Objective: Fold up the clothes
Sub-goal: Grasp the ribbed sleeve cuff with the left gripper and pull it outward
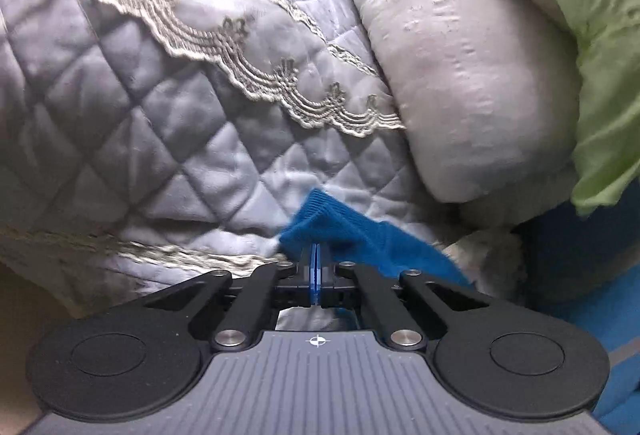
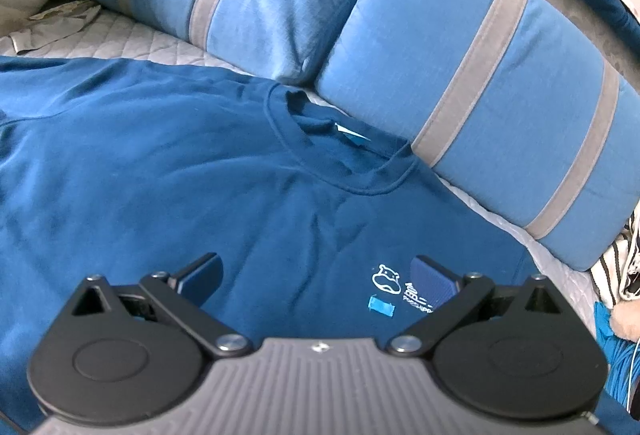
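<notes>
A dark blue sweatshirt (image 2: 168, 171) lies spread flat on the bed, front up. Its round collar (image 2: 340, 155) is near the pillows and a small white hippo logo (image 2: 386, 279) marks the chest. My right gripper (image 2: 316, 275) hovers low over the chest, open, with nothing between its fingers (image 2: 200, 271). In the left wrist view, my left gripper (image 1: 315, 251) is shut on the ribbed blue cuff (image 1: 340, 227) of a sleeve. The cuff bunches up over the closed fingertips, above the quilted cover. The rest of that sleeve trails off to the right, hidden behind the gripper.
A grey quilted bedspread (image 1: 140, 123) with lace trim (image 1: 248, 75) covers the bed, with a grey pillow (image 1: 460, 83) and a green blanket (image 1: 592, 35) to the right. Two blue pillows with grey stripes (image 2: 480, 107) lie just behind the collar. Striped cloth (image 2: 616, 259) sits at the right edge.
</notes>
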{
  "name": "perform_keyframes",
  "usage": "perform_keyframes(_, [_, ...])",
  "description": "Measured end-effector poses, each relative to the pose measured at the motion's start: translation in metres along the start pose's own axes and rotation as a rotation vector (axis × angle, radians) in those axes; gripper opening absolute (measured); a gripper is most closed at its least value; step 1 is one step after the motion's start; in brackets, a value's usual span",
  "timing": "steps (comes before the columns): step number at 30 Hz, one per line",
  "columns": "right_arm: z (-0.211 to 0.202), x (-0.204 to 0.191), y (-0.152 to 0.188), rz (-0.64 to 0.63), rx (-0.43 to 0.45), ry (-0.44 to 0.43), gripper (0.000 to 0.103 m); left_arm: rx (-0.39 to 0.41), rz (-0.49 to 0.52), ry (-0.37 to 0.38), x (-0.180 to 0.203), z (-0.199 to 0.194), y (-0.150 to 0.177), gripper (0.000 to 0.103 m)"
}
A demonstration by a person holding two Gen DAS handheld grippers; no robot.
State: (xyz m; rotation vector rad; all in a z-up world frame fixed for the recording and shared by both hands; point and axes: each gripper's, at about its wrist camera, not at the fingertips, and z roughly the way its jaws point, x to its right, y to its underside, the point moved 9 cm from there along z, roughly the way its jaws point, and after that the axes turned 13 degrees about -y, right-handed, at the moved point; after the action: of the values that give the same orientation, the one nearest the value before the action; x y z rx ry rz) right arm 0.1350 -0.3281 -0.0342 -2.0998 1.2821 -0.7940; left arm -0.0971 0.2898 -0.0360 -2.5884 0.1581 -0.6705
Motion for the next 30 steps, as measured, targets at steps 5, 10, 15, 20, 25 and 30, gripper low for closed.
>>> perform_keyframes(5, [-0.001, 0.000, -0.001, -0.017, 0.006, -0.001, 0.103, 0.061, 0.113, -0.059, -0.005, -0.019, 0.000, 0.000])
perform_keyframes(10, [0.000, -0.001, -0.001, -0.026, 0.005, -0.003, 0.103, 0.064, 0.125, 0.026, -0.002, -0.028, -0.004, 0.006])
perform_keyframes(15, [0.001, -0.003, -0.002, -0.040, 0.003, 0.001, 0.103, -0.033, 0.098, 0.157, 0.019, -0.029, 0.010, 0.042])
perform_keyframes(20, [0.001, -0.004, -0.001, -0.043, 0.000, 0.004, 0.103, -0.061, 0.182, 0.121, 0.040, -0.016, 0.029, 0.042])
perform_keyframes(25, [0.001, -0.004, 0.000, -0.044, -0.002, 0.006, 0.103, -0.078, 0.217, 0.033, 0.044, -0.005, 0.038, 0.006])
perform_keyframes(30, [-0.001, -0.002, -0.001, -0.033, 0.008, 0.002, 0.103, -0.071, 0.303, -0.053, 0.038, -0.020, 0.050, 0.006])
